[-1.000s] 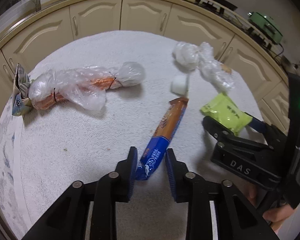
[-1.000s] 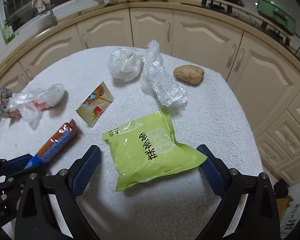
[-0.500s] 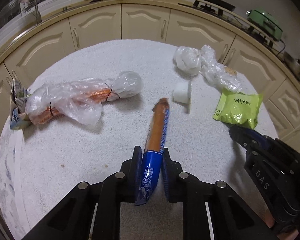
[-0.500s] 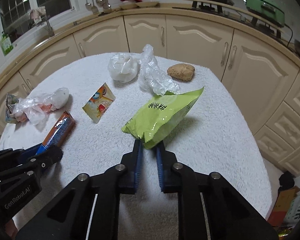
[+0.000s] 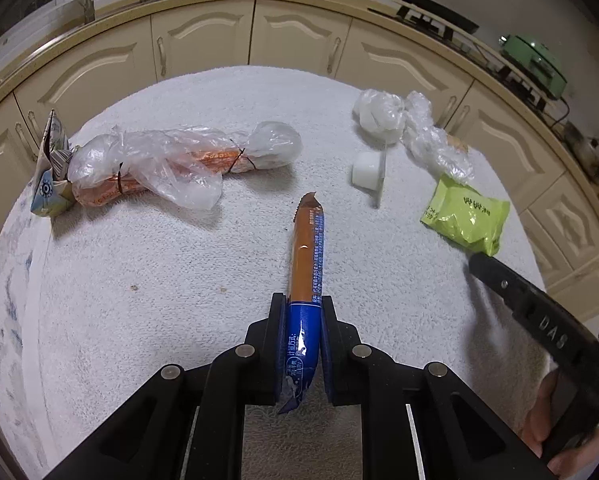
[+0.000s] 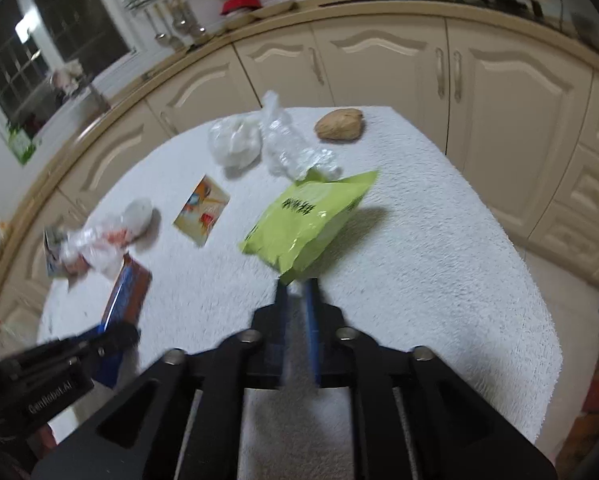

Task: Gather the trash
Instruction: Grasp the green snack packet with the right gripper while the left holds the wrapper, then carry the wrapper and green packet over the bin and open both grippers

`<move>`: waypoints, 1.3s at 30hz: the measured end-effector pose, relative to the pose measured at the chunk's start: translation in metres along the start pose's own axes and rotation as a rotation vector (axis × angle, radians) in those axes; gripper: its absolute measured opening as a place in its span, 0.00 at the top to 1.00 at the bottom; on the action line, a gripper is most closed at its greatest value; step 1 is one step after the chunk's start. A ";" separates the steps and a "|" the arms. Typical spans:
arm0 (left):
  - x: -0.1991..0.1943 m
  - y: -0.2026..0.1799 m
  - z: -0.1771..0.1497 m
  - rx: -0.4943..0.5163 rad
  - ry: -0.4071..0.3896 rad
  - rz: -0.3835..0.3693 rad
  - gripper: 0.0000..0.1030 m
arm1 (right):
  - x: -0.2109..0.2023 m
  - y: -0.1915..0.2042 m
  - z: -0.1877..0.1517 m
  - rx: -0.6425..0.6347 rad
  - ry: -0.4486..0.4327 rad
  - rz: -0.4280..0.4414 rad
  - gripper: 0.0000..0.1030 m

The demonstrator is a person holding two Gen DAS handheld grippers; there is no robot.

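Two pieces of trash are in my claws so far, everything else is still out on the towel-covered table [image 5: 119,280], and no bin shows up anywhere.

Left wrist cam: my left gripper [image 5: 302,312] is clamped tight on the blue end of the long snack wrapper [image 5: 308,256]. It's a skinny tube, orange-brown up top with a crimped tip, blue at the bottom, sticking straight out ahead of the pads with its far end raised off the towel. Left to grab from here: the big plastic bag bundle [image 5: 171,164] with something orange inside, the folded paper carton [image 5: 51,176] touching its left end, a small white cup [image 5: 365,170], and the crumpled clear plastic [image 5: 411,128] at the far right.

Right wrist cam: bit blurry. My right gripper [image 6: 297,292] has just been easing its jaws a touch, but they're nearly together and the pads look pinched on the bottom corner of the green packet [image 6: 307,224]. It's a puffy lime pouch with dark print, tilted up off the towel and casting a shadow. Beyond it I see a flat colourful sachet [image 6: 201,210] and a brown lump [image 6: 339,124] near the far edge, both untouched.
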State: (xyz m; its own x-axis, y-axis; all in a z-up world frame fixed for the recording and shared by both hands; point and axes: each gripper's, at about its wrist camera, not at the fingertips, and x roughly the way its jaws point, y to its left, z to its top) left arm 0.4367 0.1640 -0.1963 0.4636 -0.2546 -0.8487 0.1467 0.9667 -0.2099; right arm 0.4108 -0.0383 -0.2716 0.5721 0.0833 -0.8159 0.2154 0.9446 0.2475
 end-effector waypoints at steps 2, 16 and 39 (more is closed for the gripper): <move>-0.001 0.001 0.000 -0.001 -0.004 0.002 0.89 | 0.002 -0.005 0.011 0.037 0.005 0.039 0.25; -0.003 0.008 -0.002 -0.018 -0.001 -0.011 0.89 | 0.027 0.030 0.032 -0.148 -0.030 -0.079 0.81; -0.046 -0.067 -0.020 0.111 -0.023 -0.038 0.90 | -0.080 -0.016 -0.017 -0.075 -0.141 -0.099 0.81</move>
State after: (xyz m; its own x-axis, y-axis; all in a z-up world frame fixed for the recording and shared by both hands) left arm 0.3884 0.1116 -0.1532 0.4760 -0.2924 -0.8294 0.2598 0.9478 -0.1850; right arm 0.3483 -0.0547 -0.2188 0.6574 -0.0513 -0.7518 0.2195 0.9675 0.1259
